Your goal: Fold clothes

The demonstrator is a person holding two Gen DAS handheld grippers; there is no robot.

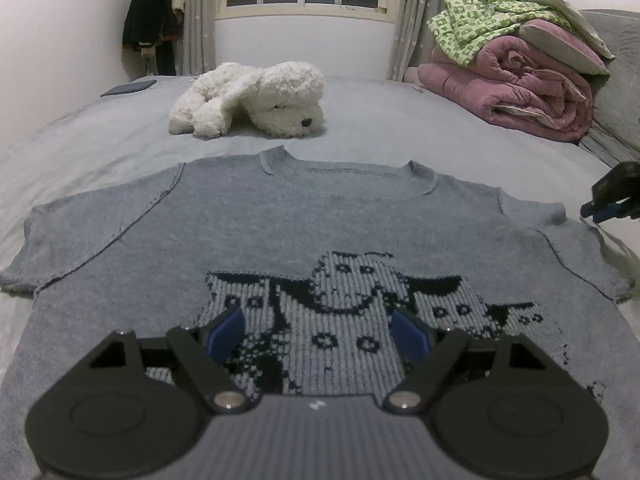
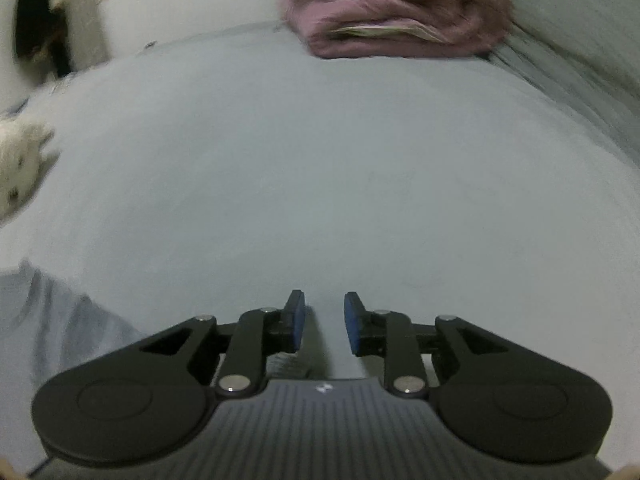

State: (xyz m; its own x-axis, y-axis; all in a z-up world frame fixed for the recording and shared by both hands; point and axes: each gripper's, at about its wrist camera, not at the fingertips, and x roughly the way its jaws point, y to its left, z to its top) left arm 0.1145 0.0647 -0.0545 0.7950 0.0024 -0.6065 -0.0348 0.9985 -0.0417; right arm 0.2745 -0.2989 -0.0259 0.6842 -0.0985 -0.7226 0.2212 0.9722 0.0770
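A grey knitted short-sleeved sweater (image 1: 280,216) with a dark-and-pale knitted picture on its chest lies spread flat on the bed, neck away from me. My left gripper (image 1: 316,320) hovers over the picture, open, with nothing between its blue pads. My right gripper (image 1: 608,204) shows at the right edge, just beyond the sweater's right sleeve. In the blurred right wrist view, the right gripper (image 2: 324,300) stands over bare sheet with a narrow gap between its pads and nothing in it. The sleeve (image 2: 52,320) lies to its lower left.
A white plush dog (image 1: 256,100) lies beyond the sweater's neck. Folded pink quilts (image 1: 512,80) under a green blanket (image 1: 480,20) are stacked at the far right. A dark flat item (image 1: 128,88) rests at the far left of the pale grey bed sheet (image 1: 380,128).
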